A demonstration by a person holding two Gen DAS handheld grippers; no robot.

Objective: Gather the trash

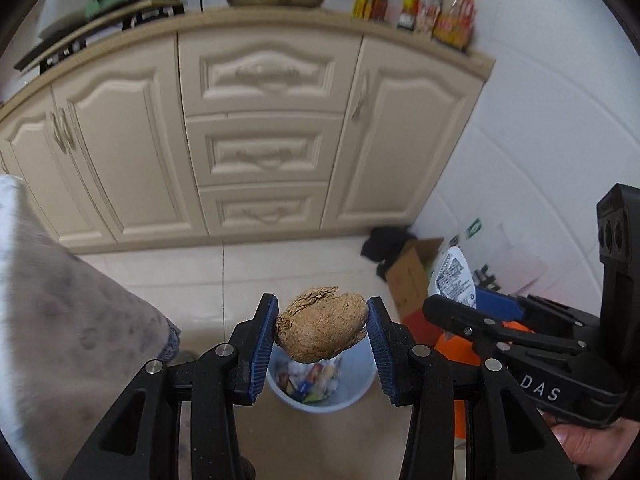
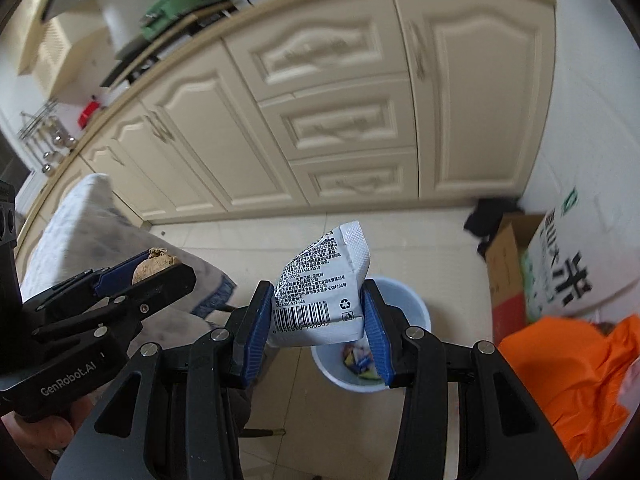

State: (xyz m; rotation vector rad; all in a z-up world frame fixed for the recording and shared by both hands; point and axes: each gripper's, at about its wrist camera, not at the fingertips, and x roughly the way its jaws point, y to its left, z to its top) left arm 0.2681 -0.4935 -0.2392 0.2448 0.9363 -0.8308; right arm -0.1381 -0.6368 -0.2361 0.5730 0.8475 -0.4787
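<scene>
Left gripper had its jaws clamped on a brown lump, right gripper pinched a white packet, both above the pale-blue bin.

Directly below both grippers stands a pale blue round plastic bin, its mouth open upward and nothing above it except what the jaws carry: the brown crumpled paper wad in the left gripper and the white printed foil packet in the right gripper. The cream floor tiles between the bin and the cream panelled cabinet front lie bare. On the left a grey-white draped cloth crowds close. On the right a brown cardboard box, a large white sack with dark lettering and a crumpled orange plastic bag block the wall side.
</scene>
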